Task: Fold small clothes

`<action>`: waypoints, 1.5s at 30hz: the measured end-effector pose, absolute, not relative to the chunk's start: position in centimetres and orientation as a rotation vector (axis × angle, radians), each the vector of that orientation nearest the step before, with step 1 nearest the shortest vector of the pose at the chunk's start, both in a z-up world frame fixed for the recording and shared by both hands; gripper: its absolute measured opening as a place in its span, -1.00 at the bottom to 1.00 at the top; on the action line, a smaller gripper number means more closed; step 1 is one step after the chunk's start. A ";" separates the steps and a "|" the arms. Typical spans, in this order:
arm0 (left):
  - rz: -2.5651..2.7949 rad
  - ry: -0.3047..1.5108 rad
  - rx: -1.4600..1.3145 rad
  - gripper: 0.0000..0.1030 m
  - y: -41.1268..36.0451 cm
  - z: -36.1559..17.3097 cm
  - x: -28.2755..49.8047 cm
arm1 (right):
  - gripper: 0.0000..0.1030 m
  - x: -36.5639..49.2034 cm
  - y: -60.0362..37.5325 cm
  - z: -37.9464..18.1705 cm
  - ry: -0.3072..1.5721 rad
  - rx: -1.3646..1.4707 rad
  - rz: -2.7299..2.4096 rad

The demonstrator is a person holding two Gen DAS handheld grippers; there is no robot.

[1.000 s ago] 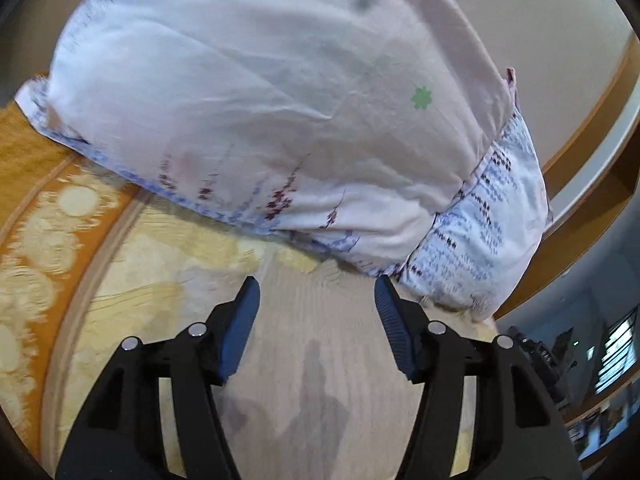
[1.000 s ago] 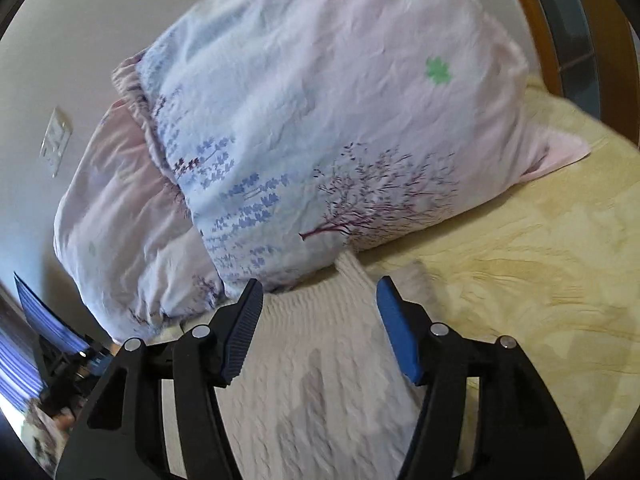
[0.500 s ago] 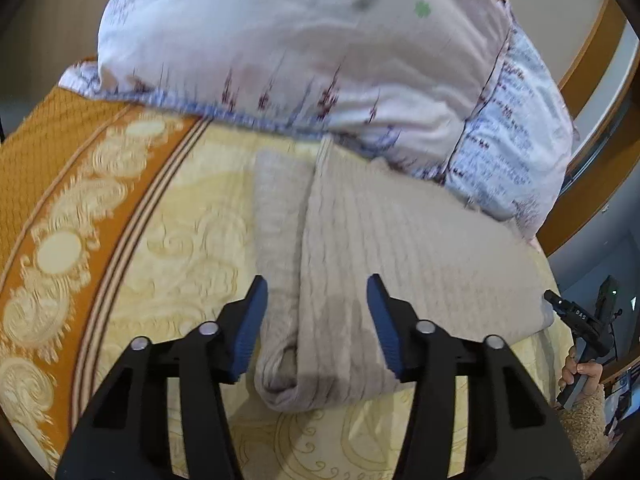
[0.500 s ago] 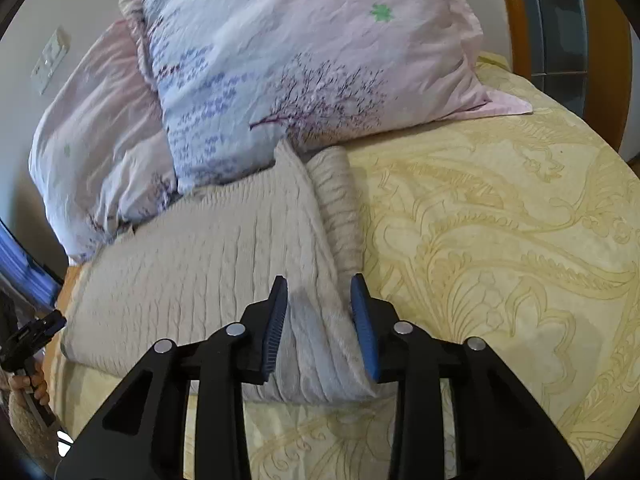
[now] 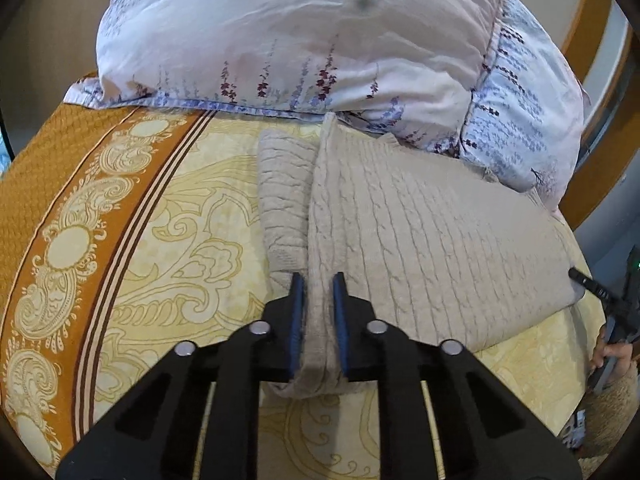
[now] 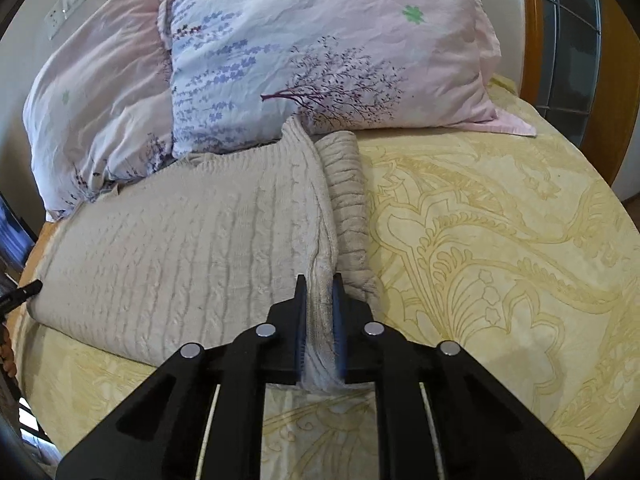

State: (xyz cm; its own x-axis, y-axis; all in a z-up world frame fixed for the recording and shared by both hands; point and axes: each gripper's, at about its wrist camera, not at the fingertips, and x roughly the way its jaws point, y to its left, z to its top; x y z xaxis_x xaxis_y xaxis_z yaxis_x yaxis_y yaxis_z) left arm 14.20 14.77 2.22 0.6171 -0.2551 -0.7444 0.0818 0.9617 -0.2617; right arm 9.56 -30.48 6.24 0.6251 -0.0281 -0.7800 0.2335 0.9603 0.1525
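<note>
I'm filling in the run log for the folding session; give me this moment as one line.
phase: grasp | left gripper: shut on sweater hem corner | right gripper: shut on sweater, opposite corner | sweater: flat on bedspread, below pillows

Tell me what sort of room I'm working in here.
Most likely a bedroom: the beige cable-knit sweater lies on a bed spread with a yellow patterned bedspread, two pale floral-print pillows are propped at its head, and a wooden bed frame shows behind them.
</note>
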 end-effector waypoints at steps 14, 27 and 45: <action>-0.280 0.901 -0.265 -0.87 16.7 2.0 12.5 | -0.80 8.7 -31.2 5.5 0.940 0.287 -0.222; -0.271 0.741 -0.249 0.19 15.3 5.7 11.9 | -0.22 10.3 -28.6 8.4 0.837 0.221 -0.179; -0.316 0.830 -0.294 0.23 13.6 3.7 14.5 | 0.11 16.1 -24.3 4.7 0.983 0.127 -0.067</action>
State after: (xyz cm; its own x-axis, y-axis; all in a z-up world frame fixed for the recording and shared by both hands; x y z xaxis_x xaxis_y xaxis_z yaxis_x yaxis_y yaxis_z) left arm 14.54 13.60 3.69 0.6338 -0.3857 -0.6705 0.1588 0.9132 -0.3753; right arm 16.08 -24.30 4.71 0.5532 0.0006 -0.8330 0.1143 0.9905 0.0766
